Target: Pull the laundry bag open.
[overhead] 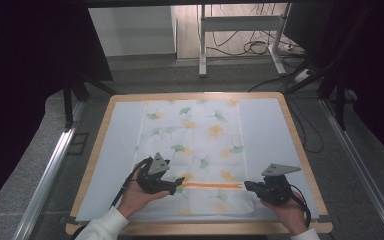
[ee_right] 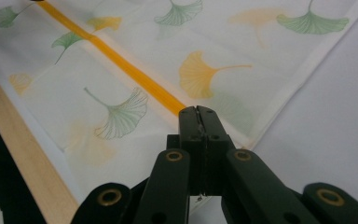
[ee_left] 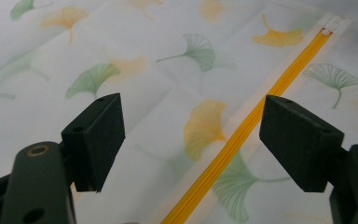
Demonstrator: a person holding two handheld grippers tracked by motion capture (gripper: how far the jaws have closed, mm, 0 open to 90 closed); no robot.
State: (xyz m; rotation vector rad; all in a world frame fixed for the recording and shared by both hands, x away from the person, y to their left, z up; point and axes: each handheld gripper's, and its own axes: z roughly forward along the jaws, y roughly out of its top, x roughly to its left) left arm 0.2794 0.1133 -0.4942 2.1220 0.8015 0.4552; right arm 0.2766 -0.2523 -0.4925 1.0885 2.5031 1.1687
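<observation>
A white cloth [overhead: 195, 145] printed with green and yellow fan-shaped leaves lies flat along the middle of a wooden-edged table [overhead: 300, 145], on a pale mat [overhead: 115, 150] that covers the tabletop. The cloth runs from the far edge of the table toward the near edge. An orange zipper [overhead: 212, 185] crosses the cloth near its front end, lying straight from left to right and closed along the length that shows. In the left gripper view the zipper [ee_left: 242, 135] runs diagonally up to its white end piece at the cloth's border.

The left gripper [overhead: 179, 182] rests at the zipper's left end; its jaws stand wide apart above the cloth [ee_left: 158, 93], with the zipper passing between them, nearer the right jaw. The right gripper [overhead: 246, 186] sits at the zipper's right end; in the right gripper view its jaws [ee_right: 199, 116] are pressed together at the point where the orange strip [ee_right: 121, 65] meets them, near the cloth's hemmed edge. Whether they pinch the zipper's pull cannot be told.

Beyond the table stand a metal desk frame [overhead: 240, 30] and loose cables [overhead: 260, 47] on the floor.
</observation>
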